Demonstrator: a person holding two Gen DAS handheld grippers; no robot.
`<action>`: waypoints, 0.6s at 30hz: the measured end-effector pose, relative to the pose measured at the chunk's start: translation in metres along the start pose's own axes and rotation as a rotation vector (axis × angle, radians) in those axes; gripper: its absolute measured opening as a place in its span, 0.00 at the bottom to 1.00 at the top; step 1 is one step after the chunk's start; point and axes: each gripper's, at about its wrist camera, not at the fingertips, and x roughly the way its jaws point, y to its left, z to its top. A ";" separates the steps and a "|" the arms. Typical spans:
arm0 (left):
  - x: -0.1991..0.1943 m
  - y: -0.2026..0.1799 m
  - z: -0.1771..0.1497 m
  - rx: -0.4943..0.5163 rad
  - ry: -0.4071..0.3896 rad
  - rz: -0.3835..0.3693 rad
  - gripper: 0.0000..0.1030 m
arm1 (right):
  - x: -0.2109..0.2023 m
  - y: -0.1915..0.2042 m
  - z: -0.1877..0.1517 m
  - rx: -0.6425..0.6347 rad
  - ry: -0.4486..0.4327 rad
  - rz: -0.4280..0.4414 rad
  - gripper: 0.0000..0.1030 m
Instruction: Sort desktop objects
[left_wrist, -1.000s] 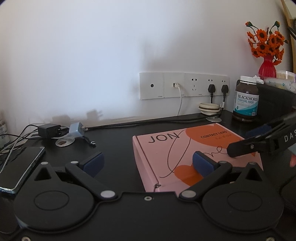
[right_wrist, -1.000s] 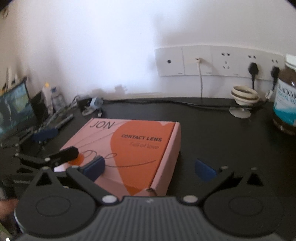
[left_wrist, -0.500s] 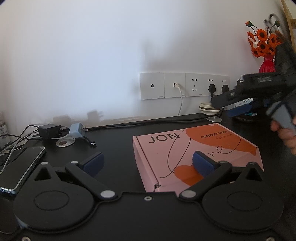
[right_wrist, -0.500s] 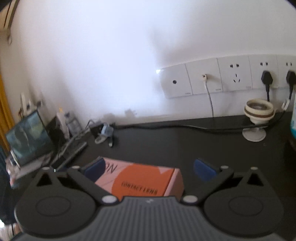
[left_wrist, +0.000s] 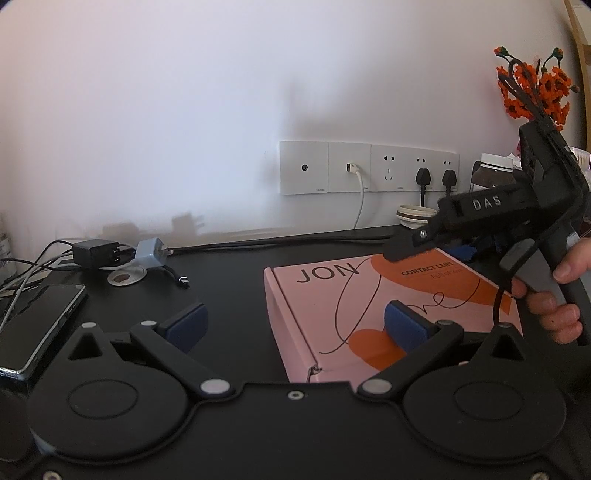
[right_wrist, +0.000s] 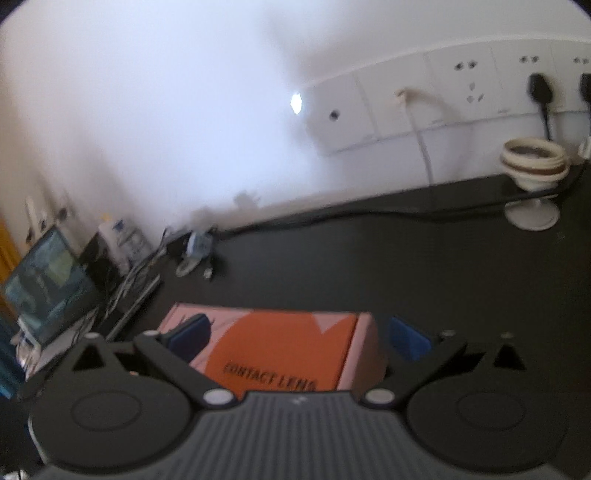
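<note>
Both grippers, left (left_wrist: 293, 325) and right (right_wrist: 297, 338), hover with jaws spread over the pink box (left_wrist: 391, 306) on the tabletop (left_wrist: 221, 280), probably to lift it together.

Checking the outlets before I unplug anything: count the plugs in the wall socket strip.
3 on the socket strip: a white plug left of centre, two black plugs side by side at its right end. Further plugs may hide beyond.

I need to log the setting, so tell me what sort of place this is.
Most likely a home desk against a wall. A black desk holds a phone and chargers with loose cables, a row of wall sockets runs behind it, and a small screen stands at the left end.
</note>
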 end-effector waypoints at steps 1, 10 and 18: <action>0.000 -0.001 0.000 0.003 -0.001 0.003 1.00 | 0.001 0.003 -0.001 -0.014 0.013 -0.008 0.99; 0.000 -0.003 0.000 0.008 -0.001 0.009 1.00 | -0.004 0.011 -0.011 -0.054 0.058 -0.021 0.99; 0.000 -0.004 0.000 0.015 -0.003 0.017 1.00 | -0.018 0.013 -0.021 -0.081 0.099 0.017 0.99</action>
